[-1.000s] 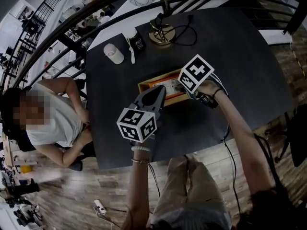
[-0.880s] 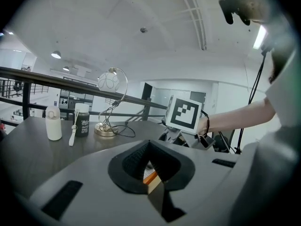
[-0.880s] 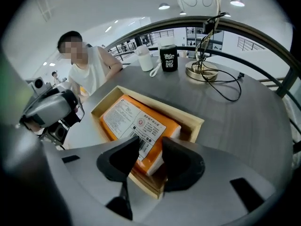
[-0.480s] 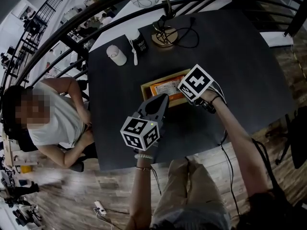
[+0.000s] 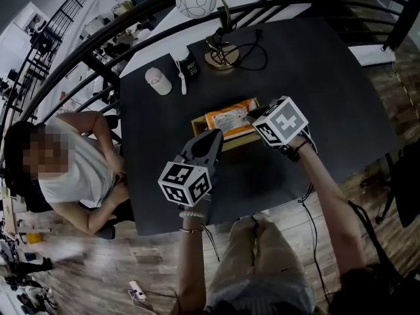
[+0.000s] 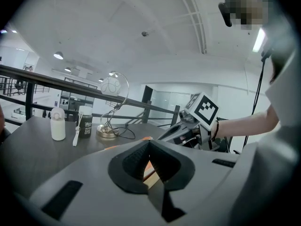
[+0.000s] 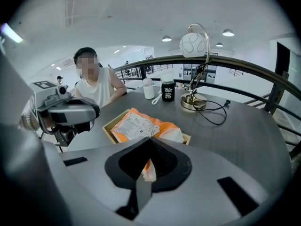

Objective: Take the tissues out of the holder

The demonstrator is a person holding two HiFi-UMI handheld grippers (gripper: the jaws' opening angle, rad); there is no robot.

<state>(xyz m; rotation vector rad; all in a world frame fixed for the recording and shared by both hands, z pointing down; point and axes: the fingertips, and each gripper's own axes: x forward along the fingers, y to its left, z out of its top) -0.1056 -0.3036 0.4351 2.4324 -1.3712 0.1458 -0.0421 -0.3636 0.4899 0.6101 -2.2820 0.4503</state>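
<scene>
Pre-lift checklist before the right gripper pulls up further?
1. Grip on the pack: ok. The right gripper has just closed its jaws on the near corner of the tissue pack.
2. Pack out of the holder: not ok. Most of it lies inside the wooden holder.
3. Holder steadied: cannot tell. The left gripper has its jaws together at the holder's near edge, but contact is unclear.
4. Space above the pack: ok. Nothing hangs over it.
5. Clutter nearby: ok. The lamp and its cable sit at the far end of the table, apart from the holder.
</scene>
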